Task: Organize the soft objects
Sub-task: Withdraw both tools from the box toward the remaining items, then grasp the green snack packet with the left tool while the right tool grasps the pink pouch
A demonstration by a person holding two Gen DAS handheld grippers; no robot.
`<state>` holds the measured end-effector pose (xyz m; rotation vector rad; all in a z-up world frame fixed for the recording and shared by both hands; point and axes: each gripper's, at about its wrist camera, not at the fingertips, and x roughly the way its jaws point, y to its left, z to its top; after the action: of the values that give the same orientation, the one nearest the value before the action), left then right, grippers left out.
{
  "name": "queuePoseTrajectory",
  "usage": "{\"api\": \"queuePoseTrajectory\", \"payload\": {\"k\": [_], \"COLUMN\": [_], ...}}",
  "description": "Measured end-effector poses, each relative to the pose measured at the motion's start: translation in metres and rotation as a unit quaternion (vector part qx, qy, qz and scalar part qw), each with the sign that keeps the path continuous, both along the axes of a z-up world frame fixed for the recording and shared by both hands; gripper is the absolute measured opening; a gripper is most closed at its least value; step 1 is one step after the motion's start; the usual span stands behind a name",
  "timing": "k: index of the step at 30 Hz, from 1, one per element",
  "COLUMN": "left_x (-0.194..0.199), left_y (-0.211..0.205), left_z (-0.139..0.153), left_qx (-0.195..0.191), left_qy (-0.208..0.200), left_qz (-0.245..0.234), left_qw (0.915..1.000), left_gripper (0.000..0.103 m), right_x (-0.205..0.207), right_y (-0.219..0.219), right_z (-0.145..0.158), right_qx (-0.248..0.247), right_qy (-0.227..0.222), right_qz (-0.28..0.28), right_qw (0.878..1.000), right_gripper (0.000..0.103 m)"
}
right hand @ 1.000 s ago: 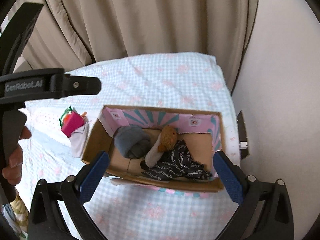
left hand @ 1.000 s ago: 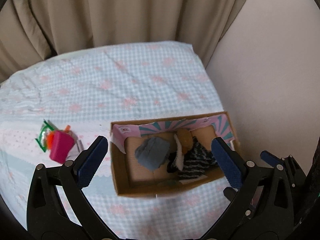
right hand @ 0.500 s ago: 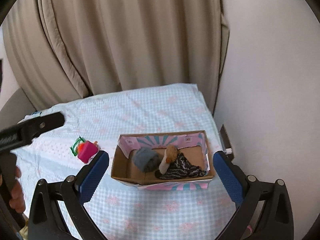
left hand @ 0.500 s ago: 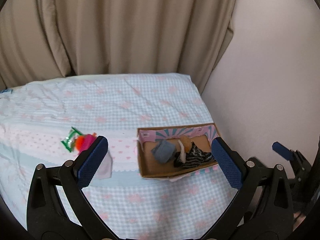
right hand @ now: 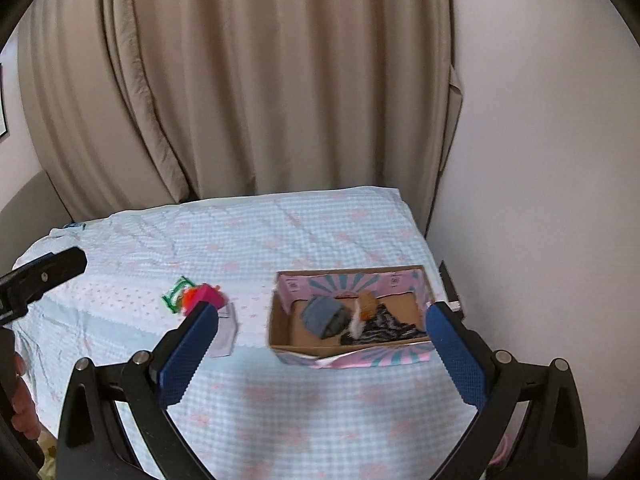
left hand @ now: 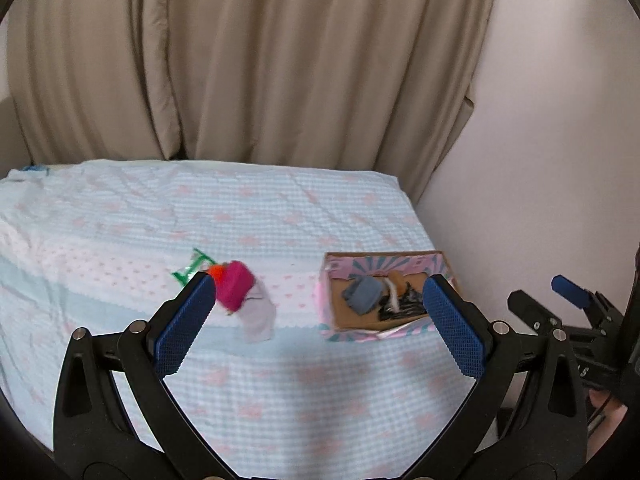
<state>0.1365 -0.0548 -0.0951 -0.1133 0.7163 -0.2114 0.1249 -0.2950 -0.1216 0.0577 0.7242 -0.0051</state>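
A cardboard box [left hand: 436, 261] [right hand: 416, 270] with pink and teal sides sits on the bed's right part. Inside lie a blue-grey rolled cloth [left hand: 363, 292] [right hand: 320, 314], a brown and white plush [right hand: 365, 306] and a black and white patterned cloth [left hand: 404, 306] [right hand: 384, 326]. Left of the box lie a pink soft item [left hand: 235, 285] [right hand: 206, 295] with an orange tuft, a pale grey cloth [left hand: 259, 314] [right hand: 225, 332] and a green packet [left hand: 192, 266] [right hand: 176, 294]. My left gripper [left hand: 318, 322] and right gripper [right hand: 322, 354] both stand open and empty, well back from the bed.
The bed [left hand: 200, 220] carries a light blue checked cover with pink marks. Beige curtains [left hand: 260, 60] hang behind it and a pale wall [left hand: 540, 140] runs along its right side. A hand [right hand: 22, 416] holds the other gripper at the right wrist view's left edge.
Both grippers have drawn back and up from the box, so the box and the pink item look much smaller now. Nothing was taken hold of.
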Motion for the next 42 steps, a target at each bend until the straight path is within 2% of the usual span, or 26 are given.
{"api": "queuePoseTrajectory", "payload": {"k": [5, 10, 16, 21, 25, 30, 33, 37, 42], "left_x": [-0.006, 0.007, 0.045, 0.09, 0.133, 0.185, 0.216, 0.252, 0.286], "left_y": [0.066, 0.132, 0.205, 0.244, 0.26, 0.259, 0.252, 0.241, 0.228], "left_z": [0.0, -0.009, -0.038, -0.069, -0.104, -0.154, -0.187, -0.235, -0.294], "left_qx": [0.007, 0.011, 0.018, 0.023, 0.029, 0.035, 0.034, 0.038, 0.043], "left_qy": [0.008, 0.02, 0.038, 0.05, 0.068, 0.093, 0.11, 0.128, 0.155], "left_qz": [0.012, 0.022, 0.011, -0.01, -0.029, -0.05, -0.062, -0.076, -0.084], "left_qw": [0.9999, 0.9995, 0.999, 0.9984, 0.9969, 0.9938, 0.9914, 0.9882, 0.9833], "left_gripper": [0.103, 0.103, 0.103, 0.103, 0.103, 0.102, 0.102, 0.101, 0.095], "right_x": [0.0, 0.01, 0.036, 0.068, 0.097, 0.136, 0.163, 0.201, 0.24], "right_y": [0.055, 0.116, 0.179, 0.222, 0.247, 0.266, 0.274, 0.278, 0.277], "right_z": [0.002, -0.003, -0.027, -0.061, -0.09, -0.128, -0.156, -0.2, -0.254], "right_qx": [0.003, 0.012, 0.026, 0.035, 0.043, 0.047, 0.04, 0.031, 0.034], "right_qy": [0.002, 0.001, 0.014, 0.042, 0.062, 0.086, 0.103, 0.131, 0.154], "right_qz": [0.006, 0.012, -0.004, -0.025, -0.043, -0.068, -0.076, -0.086, -0.101], "right_qw": [1.0, 1.0, 1.0, 0.998, 0.996, 0.993, 0.991, 0.987, 0.982], "right_gripper": [0.103, 0.103, 0.103, 0.103, 0.103, 0.103, 0.093, 0.088, 0.087]}}
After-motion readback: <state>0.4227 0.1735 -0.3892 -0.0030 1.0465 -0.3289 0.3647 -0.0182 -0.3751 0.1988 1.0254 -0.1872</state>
